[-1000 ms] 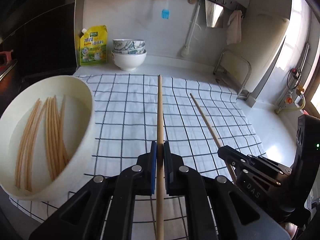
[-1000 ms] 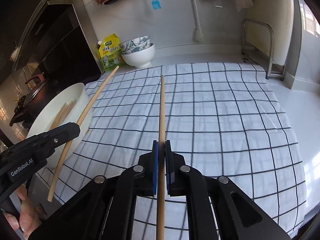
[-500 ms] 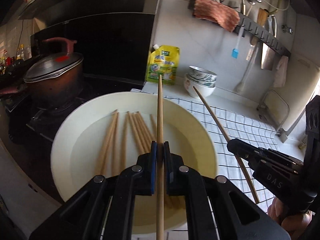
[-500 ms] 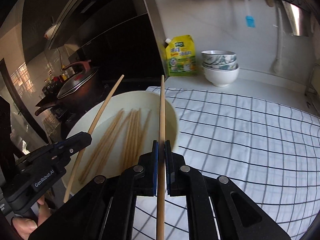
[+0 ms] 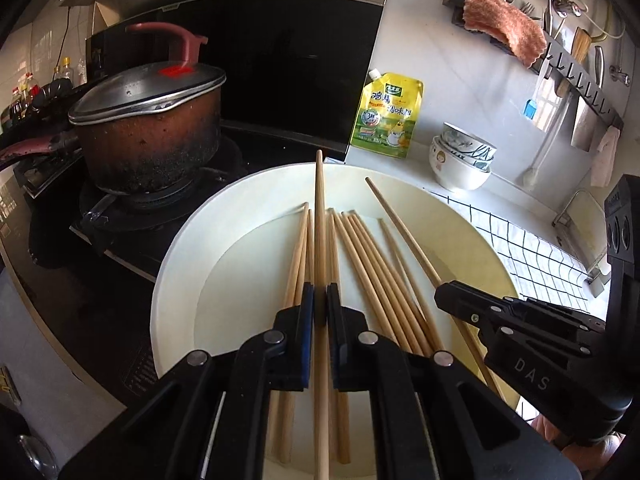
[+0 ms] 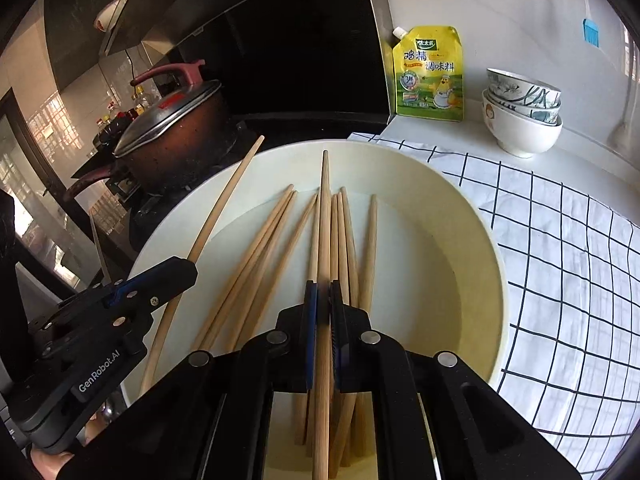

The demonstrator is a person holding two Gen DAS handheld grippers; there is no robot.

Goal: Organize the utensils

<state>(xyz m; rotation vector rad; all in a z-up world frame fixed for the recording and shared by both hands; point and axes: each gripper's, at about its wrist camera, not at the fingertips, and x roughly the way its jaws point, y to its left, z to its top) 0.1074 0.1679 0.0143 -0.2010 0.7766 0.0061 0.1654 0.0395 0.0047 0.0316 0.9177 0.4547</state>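
Observation:
A large cream basin holds several wooden chopsticks lying side by side. My left gripper is shut on one chopstick, held above the basin and pointing away along the fingers. It shows in the right wrist view with its chopstick over the basin's left rim. My right gripper is shut on another chopstick above the basin. It shows in the left wrist view with its chopstick.
A lidded dark pot sits on the stove left of the basin. A yellow seasoning pouch and stacked bowls stand by the wall. A checked cloth lies right of the basin.
Both grippers swung left from over the checked cloth to above the basin, each still holding its chopstick, and have come lower over the chopsticks lying inside.

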